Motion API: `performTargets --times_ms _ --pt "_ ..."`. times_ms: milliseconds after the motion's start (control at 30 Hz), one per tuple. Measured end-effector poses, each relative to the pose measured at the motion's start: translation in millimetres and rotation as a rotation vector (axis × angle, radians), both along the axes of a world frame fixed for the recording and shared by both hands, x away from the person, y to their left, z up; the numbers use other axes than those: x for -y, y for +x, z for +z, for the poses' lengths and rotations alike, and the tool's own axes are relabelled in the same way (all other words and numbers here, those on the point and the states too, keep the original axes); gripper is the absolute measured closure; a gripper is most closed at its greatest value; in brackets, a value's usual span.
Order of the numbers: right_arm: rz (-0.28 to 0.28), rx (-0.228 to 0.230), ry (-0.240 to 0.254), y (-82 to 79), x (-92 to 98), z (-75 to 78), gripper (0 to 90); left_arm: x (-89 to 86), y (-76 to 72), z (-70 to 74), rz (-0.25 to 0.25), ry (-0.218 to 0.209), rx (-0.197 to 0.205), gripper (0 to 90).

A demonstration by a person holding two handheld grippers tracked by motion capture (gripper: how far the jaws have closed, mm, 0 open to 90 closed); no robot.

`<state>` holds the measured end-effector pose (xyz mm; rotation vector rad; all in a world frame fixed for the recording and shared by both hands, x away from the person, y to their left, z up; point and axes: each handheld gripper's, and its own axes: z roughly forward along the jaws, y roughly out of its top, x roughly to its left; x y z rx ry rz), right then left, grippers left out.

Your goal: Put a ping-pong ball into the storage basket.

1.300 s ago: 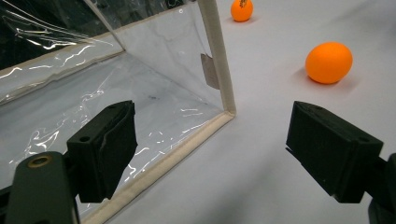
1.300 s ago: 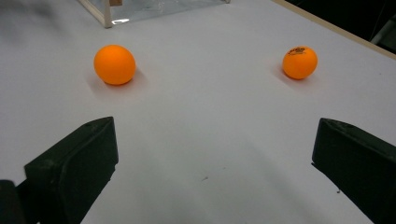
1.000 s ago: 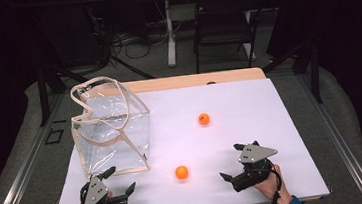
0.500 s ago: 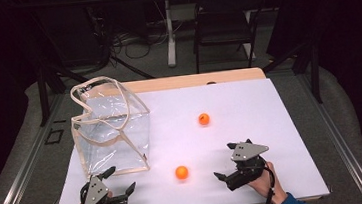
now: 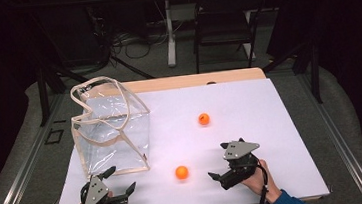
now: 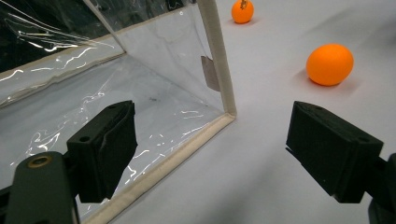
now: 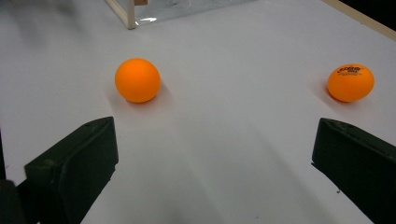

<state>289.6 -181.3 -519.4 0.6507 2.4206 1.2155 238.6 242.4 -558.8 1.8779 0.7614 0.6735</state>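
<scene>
Ball [image 5: 181, 172] nearest the right gripper [image 5: 220, 177] is taken as the thing in hand: an orange ping-pong ball lying on the white table [image 5: 273, 138], just off the front right corner of the clear bag [image 5: 112, 134]. The right gripper is held low over the table on the far side of that ball from the bag, its jaws spread wide with nothing between them, and the ball is seen ahead of the left-hand jaw in the right gripper view [image 7: 137, 80].

For the pick to be done well, the jaws should probably be swung until the ball sits centred between them, then lowered so the pads meet it at its widest part; a closing that is off-centre or hurried could be expected to squirt so light a ball away across the smooth top.

Two orange balls are counted. The second [image 5: 203, 119], printed with a mark whose lettering cannot be read with confidence, lies farther from the bag's corner. One bag is counted, standing upright with its mouth open. Two grippers are counted; the left gripper [image 5: 119, 184] is held just in front of the bag, jaws likewise apart and empty.
</scene>
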Motion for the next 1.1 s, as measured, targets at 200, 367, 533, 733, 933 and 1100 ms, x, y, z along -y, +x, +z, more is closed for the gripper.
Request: performTargets --times_ms 200,367,533,733,933,1100 --pt "0.012 -0.023 0.003 3.0 -6.8 -0.3 0.0 0.2 0.9 -0.4 0.0 0.003 -0.002 16.0" --pt "0.029 -0.034 -0.007 4.7 -14.1 -1.7 0.0 0.6 0.2 0.0 -0.003 0.003 0.0 16.0" --pt "0.049 -0.041 -0.016 6.1 -23.2 -3.8 0.0 0.4 0.3 0.0 -0.003 0.004 0.001 16.0" --pt "0.073 -0.052 -0.02 6.7 -33.1 -6.1 0.0 0.5 -0.1 0.3 -0.003 0.006 0.002 16.1" --pt "0.086 -0.059 -0.025 8.1 -41.0 -8.2 0.0 0.4 0.7 0.0 -0.005 0.009 0.002 16.1" --pt "0.096 -0.066 -0.029 9.3 -46.8 -9.8 0.0 0.3 0.4 0.0 -0.004 0.006 0.002 16.1"
